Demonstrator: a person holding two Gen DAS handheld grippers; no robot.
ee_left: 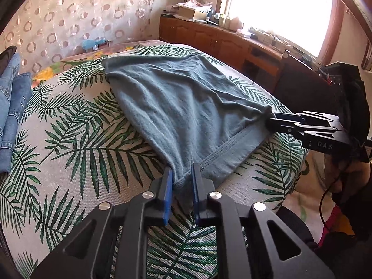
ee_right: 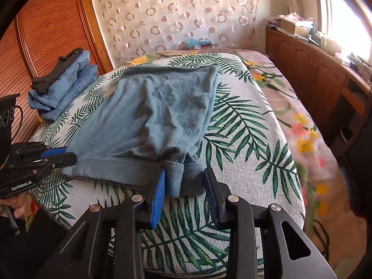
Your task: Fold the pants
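- Now, we read "GenRobot.AI" on left gripper [ee_right: 69, 157], fingers pinching pants [ee_right: 148, 121] waistband corner.
- Right gripper [ee_right: 186, 186] fingers spread around other corner; "DAS" legible.
- Pants lie on leaf-print bed [ee_right: 251, 139].

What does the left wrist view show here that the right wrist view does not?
Only the left wrist view: the left claw pinching the waistband corner of the teal pants. Only the right wrist view: the wooden wardrobe, and a dark garment topping the folded jeans. Both: pants on the leaf-print cover, jeans, and the right claw open around the other corner.
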